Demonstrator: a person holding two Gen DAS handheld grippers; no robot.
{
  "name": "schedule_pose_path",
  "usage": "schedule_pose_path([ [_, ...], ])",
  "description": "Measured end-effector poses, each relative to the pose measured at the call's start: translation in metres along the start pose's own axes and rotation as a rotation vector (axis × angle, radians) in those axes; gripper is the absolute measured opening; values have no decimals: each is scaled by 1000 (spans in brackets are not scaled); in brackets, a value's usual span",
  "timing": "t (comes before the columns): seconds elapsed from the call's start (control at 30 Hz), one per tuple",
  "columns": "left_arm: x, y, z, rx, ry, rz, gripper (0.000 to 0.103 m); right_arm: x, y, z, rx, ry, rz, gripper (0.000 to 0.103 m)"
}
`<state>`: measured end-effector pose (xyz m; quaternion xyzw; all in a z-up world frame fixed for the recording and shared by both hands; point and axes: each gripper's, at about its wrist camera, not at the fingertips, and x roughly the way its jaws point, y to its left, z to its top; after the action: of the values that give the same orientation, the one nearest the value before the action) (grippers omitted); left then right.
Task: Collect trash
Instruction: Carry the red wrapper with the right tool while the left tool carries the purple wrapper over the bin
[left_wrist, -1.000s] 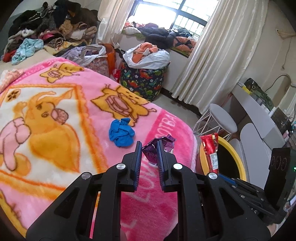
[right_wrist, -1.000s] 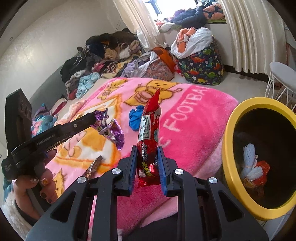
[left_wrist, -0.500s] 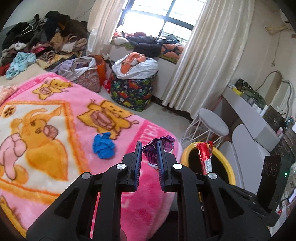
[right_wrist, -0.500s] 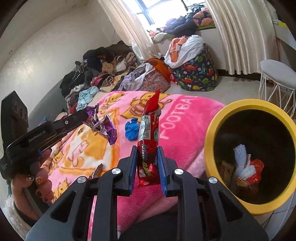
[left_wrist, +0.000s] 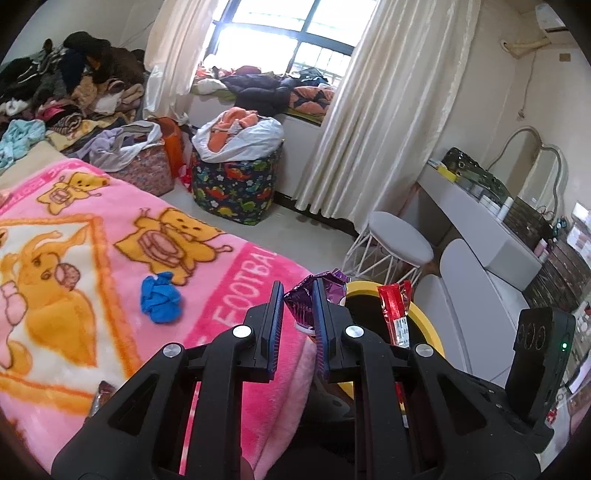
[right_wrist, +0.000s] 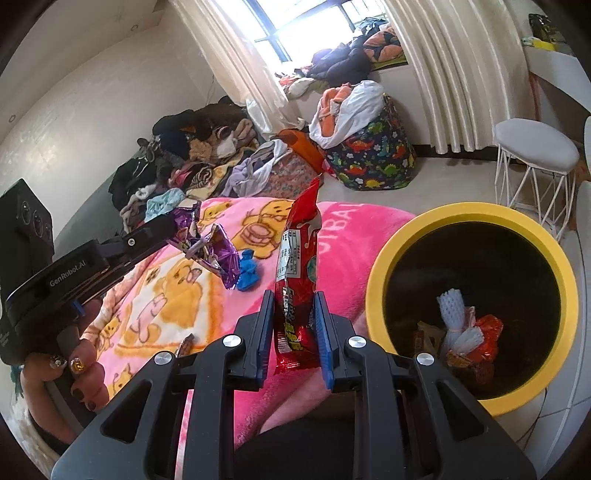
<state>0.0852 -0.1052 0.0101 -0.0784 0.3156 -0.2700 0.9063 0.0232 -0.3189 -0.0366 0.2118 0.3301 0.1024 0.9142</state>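
Observation:
My left gripper (left_wrist: 297, 295) is shut on a crumpled purple wrapper (left_wrist: 301, 301), held above the edge of the pink blanket (left_wrist: 229, 273). In the right wrist view that purple wrapper (right_wrist: 218, 254) hangs from the left gripper's fingers (right_wrist: 162, 227). My right gripper (right_wrist: 291, 306) is shut on a red snack packet (right_wrist: 297, 273) that stands upright, just left of the yellow-rimmed bin (right_wrist: 376, 269). In the left wrist view the red packet (left_wrist: 395, 314) sits over the yellow-rimmed bin (left_wrist: 428, 325). Wrappers and a white foam net (right_wrist: 456, 314) lie inside the bin. A crumpled blue piece (left_wrist: 160, 297) rests on the blanket.
A small brown wrapper (right_wrist: 184, 343) lies on the blanket near the front. A dinosaur-print basket (left_wrist: 236, 188) full of clothes stands on the floor beyond the bed. A white stool (left_wrist: 395, 240) stands behind the bin. Clothes are piled at the far left (left_wrist: 62, 96).
Both grippers have moved right and slightly up with their wrappers, toward the bin. The bin now shows larger in the right wrist view, and the blue piece has slid left.

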Motion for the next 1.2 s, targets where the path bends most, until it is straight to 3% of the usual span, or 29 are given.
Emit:
schedule_pose_path([
  [1.2, 62, -93, -15, 120, 85, -146, 10, -58, -95, 1, 183, -125, -166, 21],
])
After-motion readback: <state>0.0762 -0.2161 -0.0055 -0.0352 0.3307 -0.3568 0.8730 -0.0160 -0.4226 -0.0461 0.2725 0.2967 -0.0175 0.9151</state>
